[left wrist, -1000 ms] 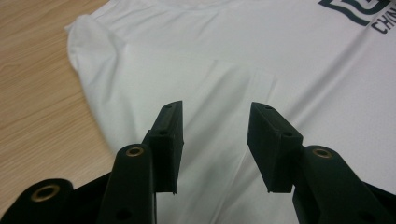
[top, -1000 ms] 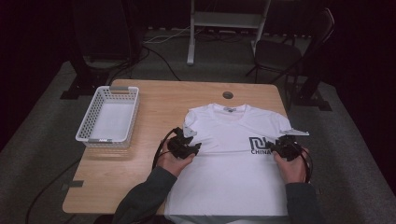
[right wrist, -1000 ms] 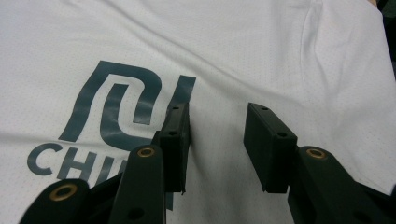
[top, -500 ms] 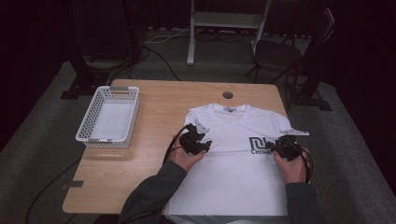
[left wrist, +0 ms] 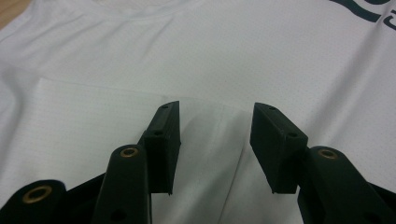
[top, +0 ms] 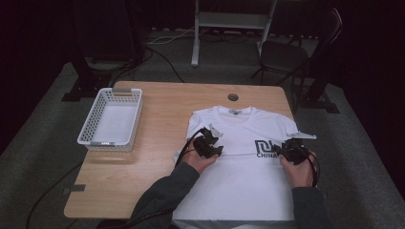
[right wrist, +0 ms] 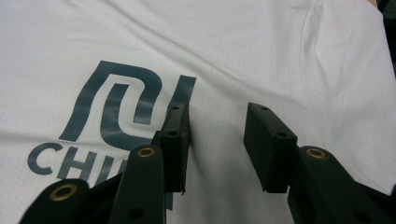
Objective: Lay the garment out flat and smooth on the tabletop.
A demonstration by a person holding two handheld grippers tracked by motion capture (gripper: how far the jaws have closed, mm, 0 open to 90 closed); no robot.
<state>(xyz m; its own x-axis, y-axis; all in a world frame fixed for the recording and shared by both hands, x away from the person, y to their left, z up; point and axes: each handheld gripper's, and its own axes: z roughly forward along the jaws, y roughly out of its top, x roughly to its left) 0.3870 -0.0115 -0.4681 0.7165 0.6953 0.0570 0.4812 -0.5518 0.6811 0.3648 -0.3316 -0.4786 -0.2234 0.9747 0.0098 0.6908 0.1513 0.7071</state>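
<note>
A white T-shirt point(top: 239, 179) with a dark logo point(top: 263, 148) lies flat on the wooden table point(top: 157, 105), collar away from me. My left gripper point(top: 209, 144) hovers low over the shirt's left chest. In the left gripper view its jaws point(left wrist: 215, 135) stand open above a folded-over layer of white fabric point(left wrist: 93, 121), pressing on nothing; they have just been opening. My right gripper point(top: 289, 150) rests at the shirt's right side, beside the logo. In the right gripper view it point(right wrist: 217, 135) is open over the cloth just right of the logo point(right wrist: 116, 102).
A white plastic basket point(top: 111, 117) stands on the table's left part. A round cable hole point(top: 233, 97) sits near the far edge. Beyond the table are a dark chair point(top: 286, 52) and a grey stand point(top: 229, 21). Bare wood lies between basket and shirt.
My left hand has moved rightward from the shirt's left edge onto the shirt. The right hand has stayed where it was.
</note>
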